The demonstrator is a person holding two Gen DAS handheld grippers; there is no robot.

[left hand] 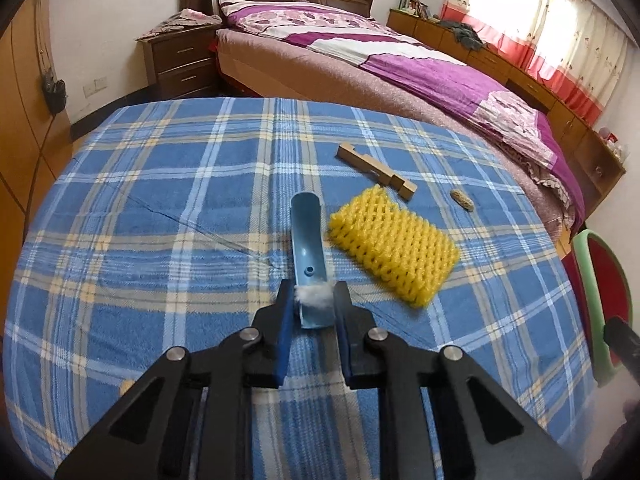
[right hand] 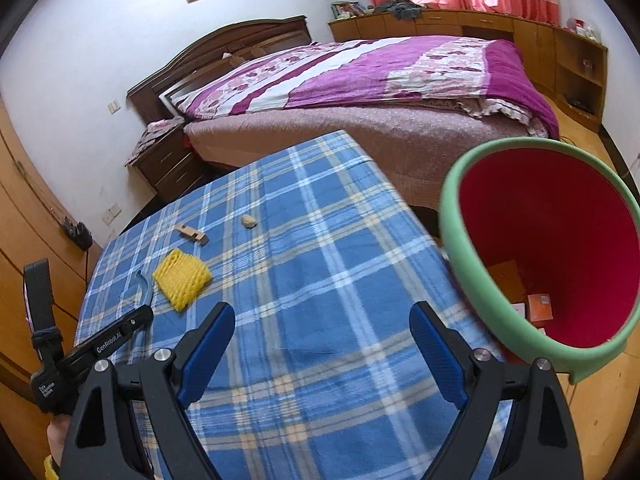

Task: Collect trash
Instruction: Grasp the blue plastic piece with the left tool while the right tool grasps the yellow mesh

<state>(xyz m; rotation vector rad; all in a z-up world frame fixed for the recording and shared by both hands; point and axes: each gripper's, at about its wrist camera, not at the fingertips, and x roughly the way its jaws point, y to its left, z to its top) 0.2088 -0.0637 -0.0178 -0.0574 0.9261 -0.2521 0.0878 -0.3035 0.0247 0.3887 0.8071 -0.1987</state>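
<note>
My left gripper (left hand: pixel 314 304) is shut on the near end of a light blue curved plastic piece (left hand: pixel 306 236), with a white fluffy tuft (left hand: pixel 314 298) pinched between its tips. The piece stretches away over the blue plaid cloth (left hand: pixel 160 208). To its right lie a yellow foam net (left hand: pixel 394 248), a notched wooden block (left hand: pixel 376 170) and a peanut shell (left hand: pixel 462 200). The right wrist view shows the same yellow foam net (right hand: pixel 182 278), wooden block (right hand: pixel 192 233), shell (right hand: pixel 249 221) and left gripper (right hand: pixel 144 316). My right gripper (right hand: pixel 322 344) hovers open over the cloth, empty.
A bin with a green rim (right hand: pixel 452 216) and red inside stands past the table's right edge, with an orange box (right hand: pixel 540 306) in it; its rim (left hand: pixel 592 272) also shows in the left wrist view. A bed (left hand: pixel 400 64) and a nightstand (left hand: pixel 180 60) stand beyond the table.
</note>
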